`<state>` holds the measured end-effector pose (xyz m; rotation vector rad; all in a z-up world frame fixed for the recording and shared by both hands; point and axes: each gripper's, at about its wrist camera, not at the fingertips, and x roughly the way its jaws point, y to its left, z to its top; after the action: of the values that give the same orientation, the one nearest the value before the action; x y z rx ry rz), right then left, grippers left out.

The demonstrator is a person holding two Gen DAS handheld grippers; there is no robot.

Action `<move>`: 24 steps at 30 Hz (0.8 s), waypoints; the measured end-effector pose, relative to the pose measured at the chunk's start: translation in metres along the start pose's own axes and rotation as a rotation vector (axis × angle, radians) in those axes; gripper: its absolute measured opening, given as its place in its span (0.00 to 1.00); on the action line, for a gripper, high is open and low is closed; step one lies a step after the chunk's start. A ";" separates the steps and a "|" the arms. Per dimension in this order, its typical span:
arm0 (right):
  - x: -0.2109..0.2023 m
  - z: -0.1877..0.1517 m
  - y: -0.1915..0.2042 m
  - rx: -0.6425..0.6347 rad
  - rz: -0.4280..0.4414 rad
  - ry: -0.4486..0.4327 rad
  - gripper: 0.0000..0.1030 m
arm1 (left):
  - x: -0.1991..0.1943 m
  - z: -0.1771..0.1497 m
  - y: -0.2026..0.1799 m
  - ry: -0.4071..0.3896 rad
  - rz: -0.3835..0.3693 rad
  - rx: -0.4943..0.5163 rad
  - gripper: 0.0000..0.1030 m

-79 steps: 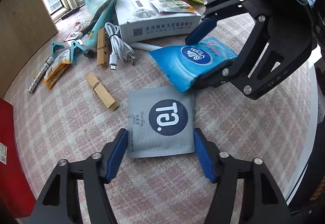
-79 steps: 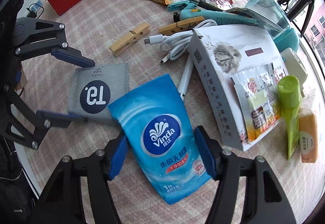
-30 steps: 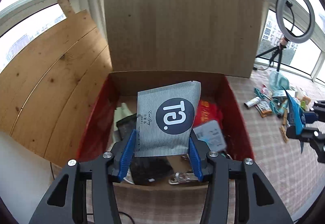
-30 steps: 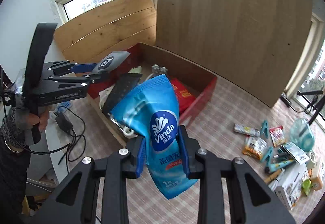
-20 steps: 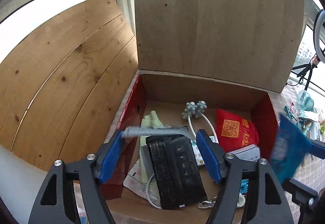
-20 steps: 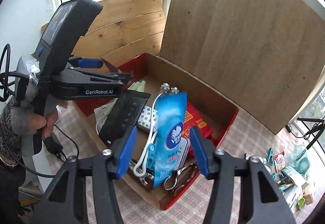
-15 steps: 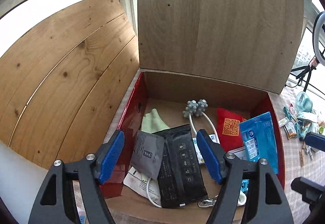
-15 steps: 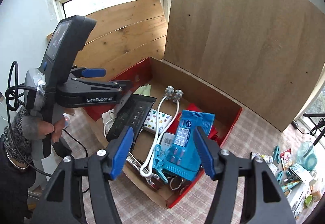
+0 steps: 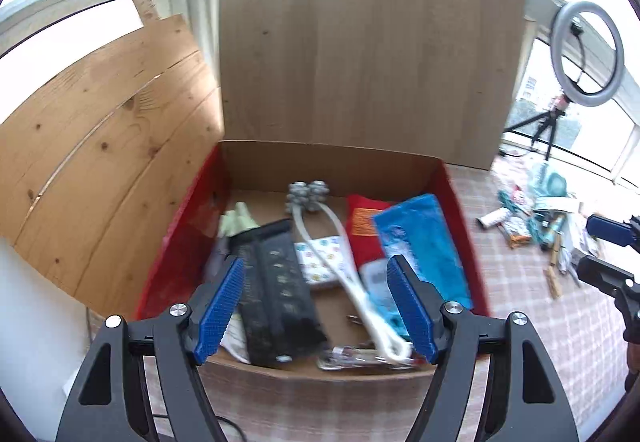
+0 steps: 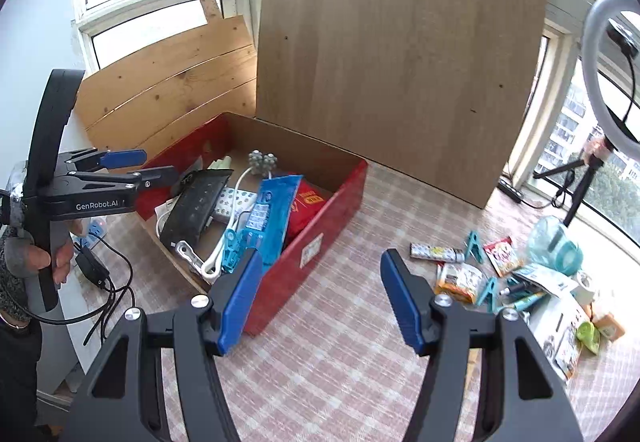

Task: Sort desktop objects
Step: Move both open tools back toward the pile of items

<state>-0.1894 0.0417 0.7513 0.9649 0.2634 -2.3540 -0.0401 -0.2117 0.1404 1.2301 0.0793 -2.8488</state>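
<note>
A red cardboard box (image 9: 182, 230) (image 10: 332, 209) stands open with its lid up. Inside lie the blue Vinda wipes pack (image 9: 420, 242) (image 10: 272, 213), a black pouch (image 9: 280, 290) (image 10: 196, 205), a white massager (image 9: 320, 217) and a red packet (image 9: 362, 226). The grey packet is mostly hidden beside the black pouch. My left gripper (image 9: 316, 310) is open and empty above the box's near edge; it also shows in the right wrist view (image 10: 136, 165). My right gripper (image 10: 320, 302) is open and empty over the tablecloth, right of the box.
Loose items lie on the checked tablecloth at the right: teal clips (image 10: 474, 244), snack packets (image 10: 460, 278), a white box (image 10: 560, 334), a teal fan (image 10: 554, 246), clothespins (image 9: 554, 282). Wooden boards (image 9: 104, 129) stand behind the box. A ring light (image 9: 586, 53) stands by the window.
Both packets have left the grippers and now lie in the red box. Both grippers are open. The right gripper has drawn back to the right, away from the box.
</note>
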 end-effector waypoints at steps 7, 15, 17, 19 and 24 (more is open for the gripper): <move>-0.048 -0.061 -0.075 0.114 -0.079 -0.029 0.59 | -0.015 -0.008 -0.092 -0.027 -0.122 0.120 0.70; -0.086 -0.134 -0.201 0.304 -0.354 -0.018 0.59 | 0.010 -0.032 -0.215 0.009 -0.257 0.265 0.71; -0.089 -0.150 -0.234 0.370 -0.406 -0.012 0.59 | 0.020 -0.039 -0.243 0.026 -0.285 0.290 0.71; -0.093 -0.167 -0.261 0.455 -0.406 -0.024 0.59 | 0.029 -0.046 -0.266 0.040 -0.314 0.306 0.71; -0.099 -0.192 -0.304 0.615 -0.378 -0.061 0.59 | 0.047 -0.056 -0.311 0.065 -0.355 0.349 0.70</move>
<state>-0.1973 0.4059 0.6720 1.1925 -0.3602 -2.8825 -0.0487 0.1016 0.0777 1.5054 -0.2322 -3.2286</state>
